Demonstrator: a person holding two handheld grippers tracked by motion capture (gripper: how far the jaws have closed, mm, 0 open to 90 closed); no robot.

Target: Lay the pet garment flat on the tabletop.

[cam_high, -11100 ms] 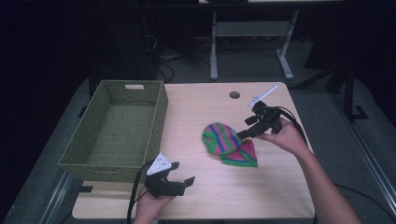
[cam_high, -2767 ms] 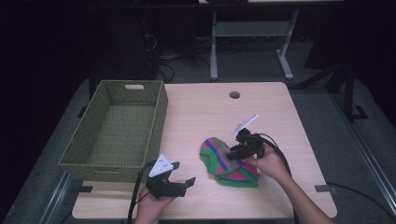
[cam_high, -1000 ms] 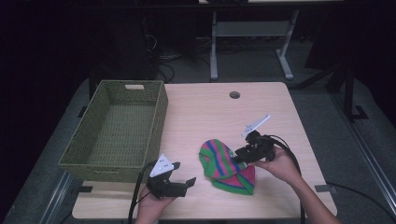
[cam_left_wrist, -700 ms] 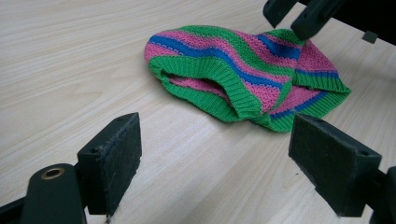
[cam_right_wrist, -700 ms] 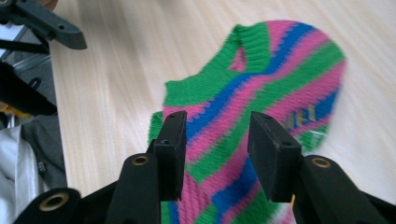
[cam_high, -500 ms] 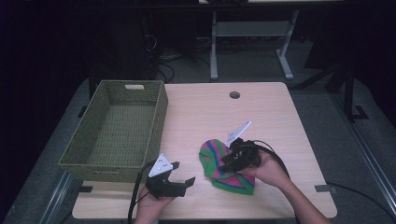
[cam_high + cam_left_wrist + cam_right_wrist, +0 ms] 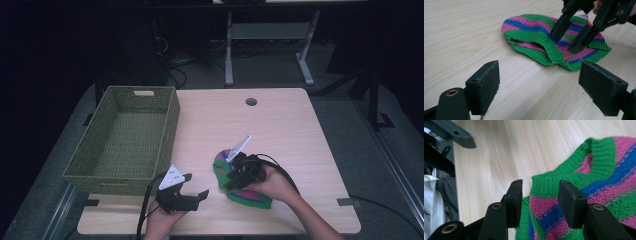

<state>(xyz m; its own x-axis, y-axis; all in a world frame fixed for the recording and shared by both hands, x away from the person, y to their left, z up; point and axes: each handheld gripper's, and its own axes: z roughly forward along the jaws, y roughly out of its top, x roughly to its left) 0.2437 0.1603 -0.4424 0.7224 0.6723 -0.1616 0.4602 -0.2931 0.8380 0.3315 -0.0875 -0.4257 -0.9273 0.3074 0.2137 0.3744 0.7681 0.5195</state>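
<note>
- The hat [image 7: 243,181], a knit one with green, pink and blue stripes, lies flat on the counter [image 7: 280,125], in the front part of it and a little right of the middle.
- In the high view its long axis goes from upper left to lower right. The open end with the green ribbed rim points to the left, toward the left tool [image 7: 541,87], and the closed end points to the front right.
- In the left gripper view the rim gapes a little and the pink inside shows.
- The right tool [image 7: 227,184] is over the hat, with its jaws down on the knit near the rim. Its jaws have just been opening; in the right gripper view they stand apart with striped knit and green rim between them, and the pads do not press on it.
- The left tool stands on the counter near the front edge, left of the hat and apart from it. Its jaws are wide apart with only bare wood between them.
- The hat is near the front edge of the counter, and the right edge is well apart from it.
- Behind the hat and to its right the counter is free wood, with a small round hole [image 7: 251,101] near the far edge.
- A green woven basket [image 7: 170,125] stands at the left side of the counter. Between it and the hat is a strip of bare wood, and the left tool is near the front corner of the basket.
</note>
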